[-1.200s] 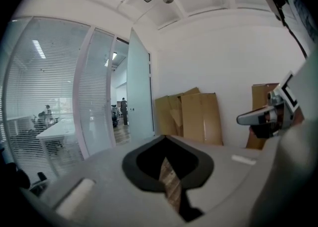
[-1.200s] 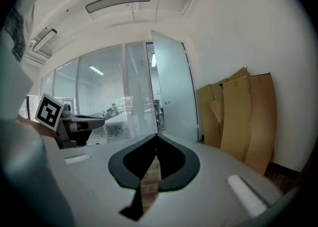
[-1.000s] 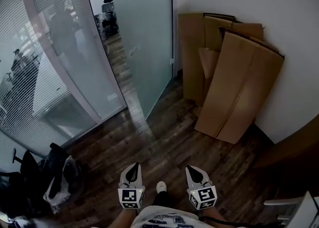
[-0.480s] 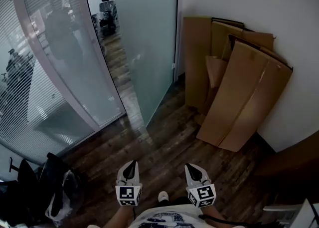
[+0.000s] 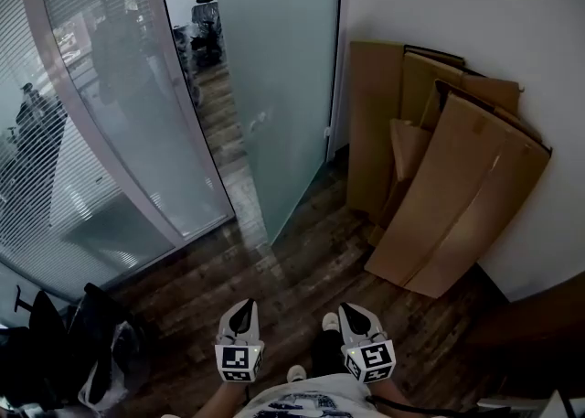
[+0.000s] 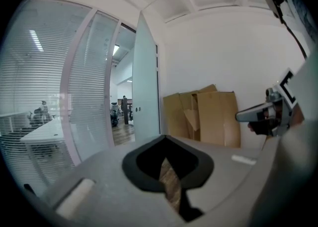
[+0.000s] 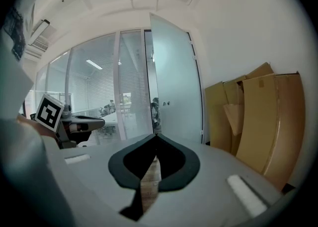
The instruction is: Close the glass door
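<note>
Head view: the frosted glass door [image 5: 283, 87] stands swung open, well apart from both grippers, with flattened cardboard [image 5: 448, 187] leaning on the wall beside it. The left gripper [image 5: 242, 311] and right gripper [image 5: 356, 316] are carried low, side by side, probably because the door is not yet within reach.
Left gripper view: the fingers [image 6: 109, 176] are pressed together, empty.
Right gripper view: likewise closed on nothing, with the door ahead.

Dark wood floor [image 5: 302, 270], white wall [image 5: 439, 5]
</note>
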`<state>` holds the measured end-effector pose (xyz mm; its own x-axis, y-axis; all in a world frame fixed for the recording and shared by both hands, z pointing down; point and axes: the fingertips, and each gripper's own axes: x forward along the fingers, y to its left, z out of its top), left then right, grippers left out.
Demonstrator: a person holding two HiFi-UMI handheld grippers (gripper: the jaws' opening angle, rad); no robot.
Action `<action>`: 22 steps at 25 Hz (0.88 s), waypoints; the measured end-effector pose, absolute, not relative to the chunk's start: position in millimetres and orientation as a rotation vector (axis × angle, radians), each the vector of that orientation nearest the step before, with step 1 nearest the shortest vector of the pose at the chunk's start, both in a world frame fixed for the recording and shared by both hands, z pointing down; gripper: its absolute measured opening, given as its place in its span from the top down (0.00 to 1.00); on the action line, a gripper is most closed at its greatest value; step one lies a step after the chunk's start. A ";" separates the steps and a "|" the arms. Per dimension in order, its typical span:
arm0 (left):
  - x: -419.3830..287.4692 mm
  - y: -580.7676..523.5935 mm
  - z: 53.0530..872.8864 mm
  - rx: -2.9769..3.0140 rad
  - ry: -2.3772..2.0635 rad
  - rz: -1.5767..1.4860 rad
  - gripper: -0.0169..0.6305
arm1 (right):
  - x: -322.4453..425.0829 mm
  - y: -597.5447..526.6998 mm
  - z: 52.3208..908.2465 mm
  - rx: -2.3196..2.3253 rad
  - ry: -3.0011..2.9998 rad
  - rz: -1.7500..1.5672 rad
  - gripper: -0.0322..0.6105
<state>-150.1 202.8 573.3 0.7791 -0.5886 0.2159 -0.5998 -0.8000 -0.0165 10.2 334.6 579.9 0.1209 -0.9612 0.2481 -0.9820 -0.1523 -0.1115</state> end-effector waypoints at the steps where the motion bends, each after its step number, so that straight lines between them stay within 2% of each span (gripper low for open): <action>1: -147.3 196.6 573.1 2.906 -0.992 0.330 0.97 | 13.8 325.8 582.3 2.278 -2.006 0.409 0.94; 22: -18.5 77.7 564.0 2.786 -1.265 0.391 0.97 | 147.7 157.1 580.3 1.995 -2.293 0.426 0.94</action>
